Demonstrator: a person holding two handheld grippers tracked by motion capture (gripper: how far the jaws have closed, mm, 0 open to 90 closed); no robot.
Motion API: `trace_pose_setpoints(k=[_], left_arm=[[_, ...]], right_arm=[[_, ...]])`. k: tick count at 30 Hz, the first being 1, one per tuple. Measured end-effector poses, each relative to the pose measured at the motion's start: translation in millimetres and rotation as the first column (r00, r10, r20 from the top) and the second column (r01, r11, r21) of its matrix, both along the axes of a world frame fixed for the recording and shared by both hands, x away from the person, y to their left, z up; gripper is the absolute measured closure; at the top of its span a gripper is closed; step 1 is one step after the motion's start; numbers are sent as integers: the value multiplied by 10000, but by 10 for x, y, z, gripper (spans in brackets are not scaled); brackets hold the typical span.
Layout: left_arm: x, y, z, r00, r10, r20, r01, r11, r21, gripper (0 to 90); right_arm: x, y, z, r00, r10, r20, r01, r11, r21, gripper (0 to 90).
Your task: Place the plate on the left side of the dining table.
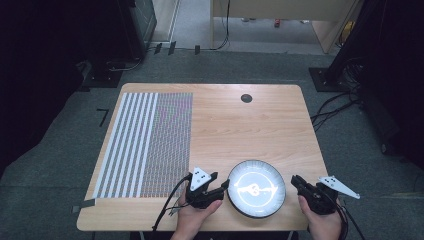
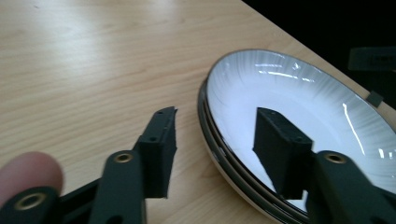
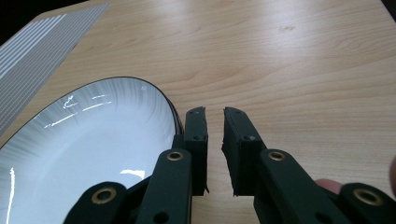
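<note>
A round white plate with a dark rim lies near the table's front edge, and nothing is on it. My left gripper is at its left side. In the left gripper view that gripper stands open across the rim, one jaw over the plate's inside and the other over the wood outside. My right gripper is just right of the plate. In the right gripper view its jaws stand a narrow slit apart with nothing between them, beside the plate's edge.
A large striped mat covers the left part of the wooden table and reaches its left edge. A small black round cap sits near the far edge. Cables and dark stands are on the carpet around the table.
</note>
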State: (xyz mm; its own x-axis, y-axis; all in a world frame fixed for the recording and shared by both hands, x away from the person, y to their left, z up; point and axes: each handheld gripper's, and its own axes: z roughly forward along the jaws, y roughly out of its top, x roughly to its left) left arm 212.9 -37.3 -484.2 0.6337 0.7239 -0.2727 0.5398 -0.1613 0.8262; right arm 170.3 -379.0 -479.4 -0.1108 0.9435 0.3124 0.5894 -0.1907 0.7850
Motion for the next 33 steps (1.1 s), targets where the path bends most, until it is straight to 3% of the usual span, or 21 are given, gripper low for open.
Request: trace_pose_setpoints(k=[5, 8, 14, 21, 22, 29, 33], left_arm=[[13, -114, -57, 9984, -295, -483, 304, 9994, 167, 644], [21, -154, -94, 9970, -335, -690, 354, 9990, 258, 680], [25, -150, -95, 9973, -268, -680, 293, 9989, 358, 746], [14, -151, -87, 9977, -241, -634, 267, 9988, 400, 764], [9, -155, -86, 9979, -226, -600, 254, 9986, 462, 764], [-4, -164, -81, 9983, -168, -558, 199, 9982, 558, 764], [-11, -174, -73, 9984, -160, -543, 194, 9979, 617, 762]], right_arm=[[14, 5, -29, 9998, -85, -206, 85, 10000, -1, 801], [16, 11, -49, 9993, 93, -352, -79, 9992, 385, 801], [28, 77, -47, 9966, 415, -705, -339, 9938, 1054, 816], [50, 144, -76, 9928, 417, -1125, -294, 9936, 1091, 829], [50, 191, -87, 9913, 292, -1285, -183, 9962, 852, 829], [43, 308, -94, 9878, -424, -1500, 497, 9977, 451, 832], [47, 302, -84, 9848, -870, -1505, 1006, 9913, 854, 853]])
